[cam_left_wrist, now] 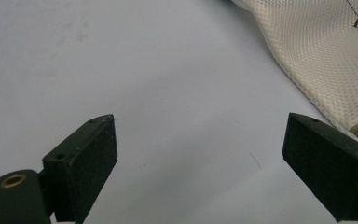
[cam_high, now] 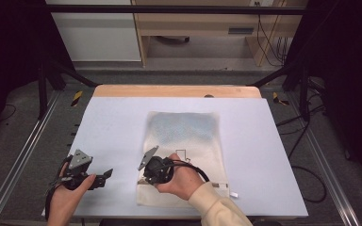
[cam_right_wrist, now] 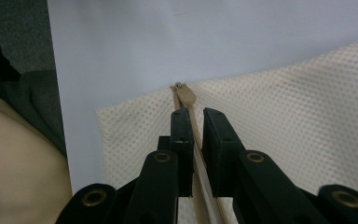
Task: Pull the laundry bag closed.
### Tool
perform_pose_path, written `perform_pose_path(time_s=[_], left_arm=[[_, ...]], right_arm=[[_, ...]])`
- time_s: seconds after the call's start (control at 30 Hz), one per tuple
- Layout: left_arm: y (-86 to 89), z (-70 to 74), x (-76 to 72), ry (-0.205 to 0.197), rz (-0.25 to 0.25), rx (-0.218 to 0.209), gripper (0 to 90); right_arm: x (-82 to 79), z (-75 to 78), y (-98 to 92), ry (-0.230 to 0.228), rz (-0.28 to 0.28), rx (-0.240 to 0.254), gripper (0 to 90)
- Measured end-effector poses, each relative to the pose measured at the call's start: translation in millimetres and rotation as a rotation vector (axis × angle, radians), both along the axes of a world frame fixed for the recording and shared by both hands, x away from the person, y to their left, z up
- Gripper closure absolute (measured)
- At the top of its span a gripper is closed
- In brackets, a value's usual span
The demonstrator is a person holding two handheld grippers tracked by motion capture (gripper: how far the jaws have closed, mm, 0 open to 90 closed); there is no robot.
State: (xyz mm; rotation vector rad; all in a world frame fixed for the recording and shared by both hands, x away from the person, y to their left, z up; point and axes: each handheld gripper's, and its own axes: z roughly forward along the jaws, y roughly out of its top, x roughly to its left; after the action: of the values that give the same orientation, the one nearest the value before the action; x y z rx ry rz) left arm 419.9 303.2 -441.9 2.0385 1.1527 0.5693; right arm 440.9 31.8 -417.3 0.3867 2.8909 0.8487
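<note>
A cream mesh bag (cam_high: pixel 184 141) lies flat on the white table (cam_high: pixel 113 122), with a bluish patch at its far end and a tan zipper (cam_high: pixel 222 186) along its near edge. My right gripper (cam_high: pixel 146 179) sits over the bag's near left corner. Seen from the right gripper view, it (cam_right_wrist: pixel 193 116) is shut on the tan zipper pull (cam_right_wrist: pixel 185 94), with the zipper tape running back between the jaws over the mesh bag (cam_right_wrist: pixel 307 121). My left gripper (cam_high: pixel 104 175) rests left of the bag, open (cam_left_wrist: pixel 200 158) over bare table, the bag's edge (cam_left_wrist: pixel 326 56) to its right.
A wooden strip (cam_high: pixel 176 91) borders the table's far edge. Dark frame legs and cables stand on the grey floor at both sides. A sleeve (cam_high: pixel 219 207) comes in from the bottom over the bag's near edge.
</note>
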Motion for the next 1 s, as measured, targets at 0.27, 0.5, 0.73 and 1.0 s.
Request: perform_pose_path(time_s=[0.27,0.5,0.73,1.0], left_arm=[[4.1,-0.7,1.7,0.027,0.023,-0.024,8.8],[3.3,-0.8,1.6,0.022,0.013,-0.026,8.5],[2.0,0.2,0.5,0.018,0.008,-0.034,8.5],[0.1,3.2,-3.0,0.017,-0.013,-0.053,8.5]], right_arm=[[6.0,-8.0,22.9,0.013,0.024,-0.025,79.1],[10.0,-15.6,30.4,0.025,0.030,-0.046,69.7],[14.1,-21.3,34.0,0.063,0.033,-0.064,68.9],[13.0,-23.1,36.6,0.069,0.040,-0.093,81.5]])
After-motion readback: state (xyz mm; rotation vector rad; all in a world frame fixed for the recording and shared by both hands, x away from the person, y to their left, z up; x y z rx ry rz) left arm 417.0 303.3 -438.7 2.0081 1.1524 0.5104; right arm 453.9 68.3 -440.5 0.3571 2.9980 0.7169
